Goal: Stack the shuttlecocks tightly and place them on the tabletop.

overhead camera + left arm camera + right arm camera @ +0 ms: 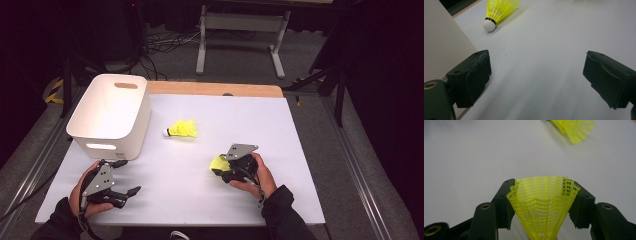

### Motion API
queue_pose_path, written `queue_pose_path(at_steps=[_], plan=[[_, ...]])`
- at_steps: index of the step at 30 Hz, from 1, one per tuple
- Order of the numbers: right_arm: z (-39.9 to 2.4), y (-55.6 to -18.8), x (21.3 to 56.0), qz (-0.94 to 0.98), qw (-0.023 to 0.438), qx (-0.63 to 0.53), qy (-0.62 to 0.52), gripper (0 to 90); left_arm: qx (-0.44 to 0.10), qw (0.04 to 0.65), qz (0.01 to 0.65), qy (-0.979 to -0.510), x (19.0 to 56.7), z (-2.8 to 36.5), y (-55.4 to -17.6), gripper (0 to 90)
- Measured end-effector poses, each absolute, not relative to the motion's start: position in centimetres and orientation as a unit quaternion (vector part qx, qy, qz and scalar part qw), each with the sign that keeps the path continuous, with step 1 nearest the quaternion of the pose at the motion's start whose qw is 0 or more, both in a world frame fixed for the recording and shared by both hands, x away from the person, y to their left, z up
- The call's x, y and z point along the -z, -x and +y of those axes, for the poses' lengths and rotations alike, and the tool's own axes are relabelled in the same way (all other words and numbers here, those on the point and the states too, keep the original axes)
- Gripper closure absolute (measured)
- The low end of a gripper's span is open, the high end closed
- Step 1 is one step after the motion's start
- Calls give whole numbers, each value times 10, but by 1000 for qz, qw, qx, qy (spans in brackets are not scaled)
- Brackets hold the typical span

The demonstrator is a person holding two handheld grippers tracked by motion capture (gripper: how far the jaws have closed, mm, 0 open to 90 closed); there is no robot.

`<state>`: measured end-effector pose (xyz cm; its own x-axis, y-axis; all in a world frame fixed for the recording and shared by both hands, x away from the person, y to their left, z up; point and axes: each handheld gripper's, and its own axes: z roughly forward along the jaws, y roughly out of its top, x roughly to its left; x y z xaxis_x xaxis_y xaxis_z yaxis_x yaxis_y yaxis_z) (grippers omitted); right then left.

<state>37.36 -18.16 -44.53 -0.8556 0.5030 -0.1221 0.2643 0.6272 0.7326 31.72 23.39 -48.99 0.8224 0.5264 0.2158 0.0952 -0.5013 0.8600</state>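
A yellow shuttlecock (541, 205) sits between the jaws of my right gripper (544, 195), its mesh skirt fanning outward and touching both pads, which are shut on it. In the high view this right gripper (220, 169) rests on the white table right of centre, with the held shuttlecock (218, 163) poking out to its left. A second yellow shuttlecock (182, 129) with a white cork lies on its side mid-table; it is also seen as shuttlecock (499, 10) and shuttlecock (574, 128). My left gripper (126, 177) sits at the near left, and its jaws (536, 75) stand wide open around bare table.
A white plastic bin (127, 142) with a handle slot stands at the table's back left, its wall (441, 50) close beside my left gripper. The white table top (200, 200) ends in a wooden strip at the far edge. Beyond it are cables and a desk frame on the floor.
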Motion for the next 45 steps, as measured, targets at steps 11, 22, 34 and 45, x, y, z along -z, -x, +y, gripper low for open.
queue_pose_path(at_steps=[11, 22, 34, 45], plan=[[-142, -393, 443, 854, 142, -449, -223, 423, -232, 462, 190, -835, 491, 234, -317, 88], [-140, -394, 453, 855, 121, -447, -231, 413, -231, 462, 184, -836, 490, 234, -317, 89], [-157, -390, 451, 861, 125, -436, -229, 408, -233, 464, 189, -833, 490, 236, -316, 88], [-186, -384, 453, 876, 127, -406, -226, 385, -233, 465, 190, -832, 490, 236, -315, 88]])
